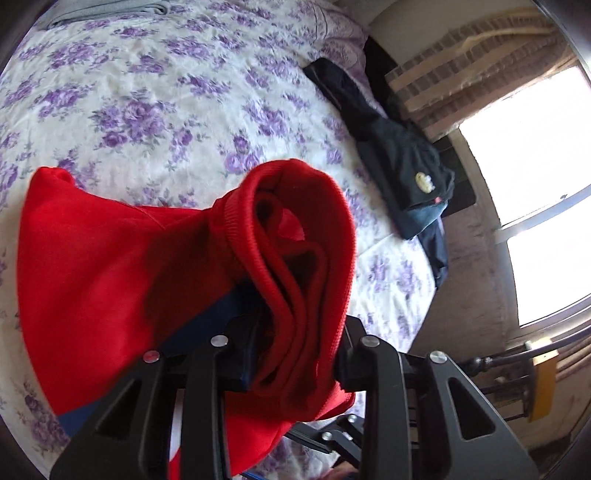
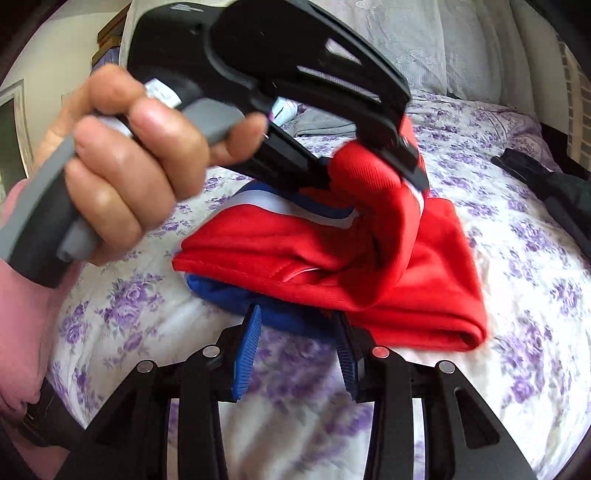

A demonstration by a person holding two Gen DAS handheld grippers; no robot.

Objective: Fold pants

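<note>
The red pants (image 2: 406, 291), with blue and white stripes, lie partly folded on the flowered bed sheet (image 2: 535, 295). My left gripper (image 1: 299, 332) is shut on the red ribbed cuffs (image 1: 295, 236) and holds them above the bed. It also shows in the right wrist view (image 2: 369, 177), lifting the cuff end over the folded part. My right gripper (image 2: 299, 347) is open, its blue pads (image 2: 245, 350) just short of the blue edge of the pants, holding nothing.
Dark clothes (image 1: 402, 162) lie at the far right side of the bed, also in the right wrist view (image 2: 554, 192). A folded grey garment (image 1: 110, 14) lies at the far end. Pillows (image 2: 424, 40) stand by the headboard. A window (image 1: 535, 192) is at the right.
</note>
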